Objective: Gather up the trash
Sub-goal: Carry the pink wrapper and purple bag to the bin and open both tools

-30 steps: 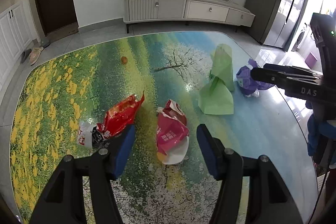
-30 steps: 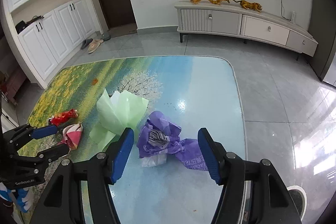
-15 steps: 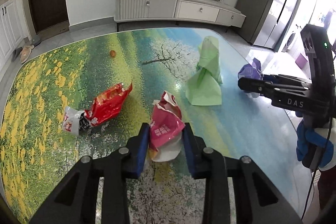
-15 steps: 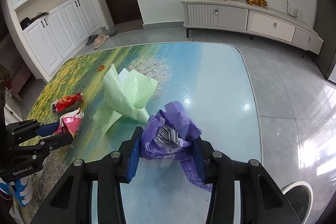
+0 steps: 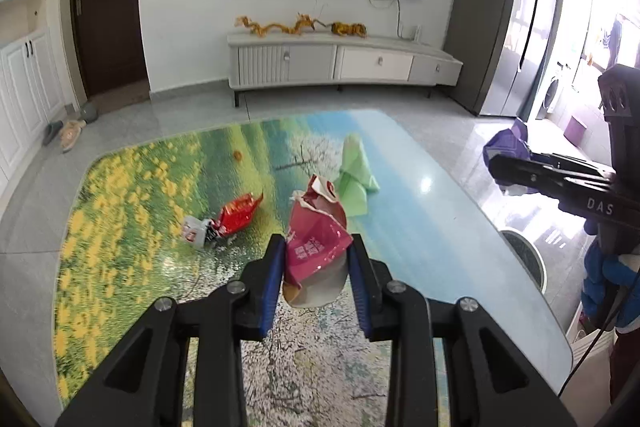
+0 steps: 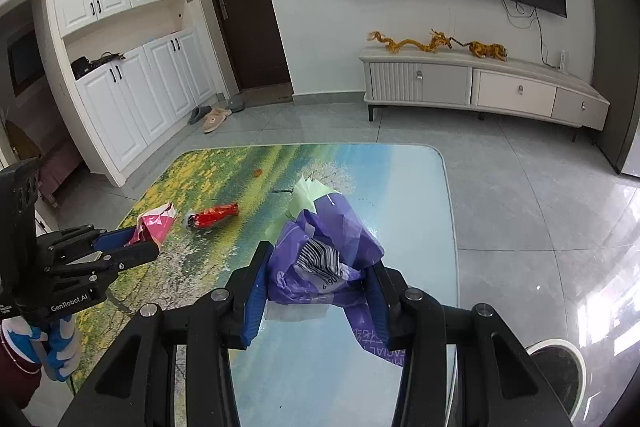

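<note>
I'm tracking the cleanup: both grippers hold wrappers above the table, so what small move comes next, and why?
Probably carry both toward the white bin on the floor by the table's edge: the left gripper clamps the pink wrapper, the right gripper the purple wrapper.

1. Your left gripper point(image 5: 316, 267) has matt black plastic arms, blue ribbed pads and metal screw heads.
2. It grips a crinkled, glossy pink wrapper point(image 5: 316, 243).
3. Your right gripper point(image 6: 318, 287) pinches thin, shiny purple plastic bag point(image 6: 332, 247) film.
4. The table point(image 6: 420, 187) top looks smooth, glassy and reflective.
</note>
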`<state>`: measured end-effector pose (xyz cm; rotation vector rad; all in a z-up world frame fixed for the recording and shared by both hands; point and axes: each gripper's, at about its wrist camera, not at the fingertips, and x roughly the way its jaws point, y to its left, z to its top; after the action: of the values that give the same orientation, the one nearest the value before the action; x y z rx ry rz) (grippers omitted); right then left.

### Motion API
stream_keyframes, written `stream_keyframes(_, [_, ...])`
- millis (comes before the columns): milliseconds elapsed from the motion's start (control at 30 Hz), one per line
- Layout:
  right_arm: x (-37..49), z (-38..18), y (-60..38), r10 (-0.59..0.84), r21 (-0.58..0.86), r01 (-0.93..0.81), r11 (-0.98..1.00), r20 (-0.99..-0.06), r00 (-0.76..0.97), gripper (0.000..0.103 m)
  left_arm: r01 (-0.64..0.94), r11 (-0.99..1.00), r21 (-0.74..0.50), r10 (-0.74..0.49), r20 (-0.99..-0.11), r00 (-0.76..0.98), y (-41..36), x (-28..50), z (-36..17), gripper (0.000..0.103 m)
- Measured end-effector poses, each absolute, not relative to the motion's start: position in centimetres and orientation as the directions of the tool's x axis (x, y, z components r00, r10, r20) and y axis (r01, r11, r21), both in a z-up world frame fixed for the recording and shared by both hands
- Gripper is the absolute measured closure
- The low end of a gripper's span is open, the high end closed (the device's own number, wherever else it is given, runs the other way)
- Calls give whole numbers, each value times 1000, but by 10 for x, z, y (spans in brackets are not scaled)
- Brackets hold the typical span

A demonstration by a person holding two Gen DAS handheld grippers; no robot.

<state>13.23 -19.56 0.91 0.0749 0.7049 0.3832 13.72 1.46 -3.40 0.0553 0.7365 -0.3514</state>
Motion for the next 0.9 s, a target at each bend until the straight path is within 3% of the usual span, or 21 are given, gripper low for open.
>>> stream_keyframes(433, [38, 67, -225, 324, 146, -291, 946, -508, 798, 62, 278, 958, 70, -205, -510, 835, -2, 50, 45, 73])
stream_keyframes(900, [5, 61, -311, 205, 210, -117, 971, -470, 859, 62, 354, 924, 147, -246, -481, 842, -67, 36, 66, 73])
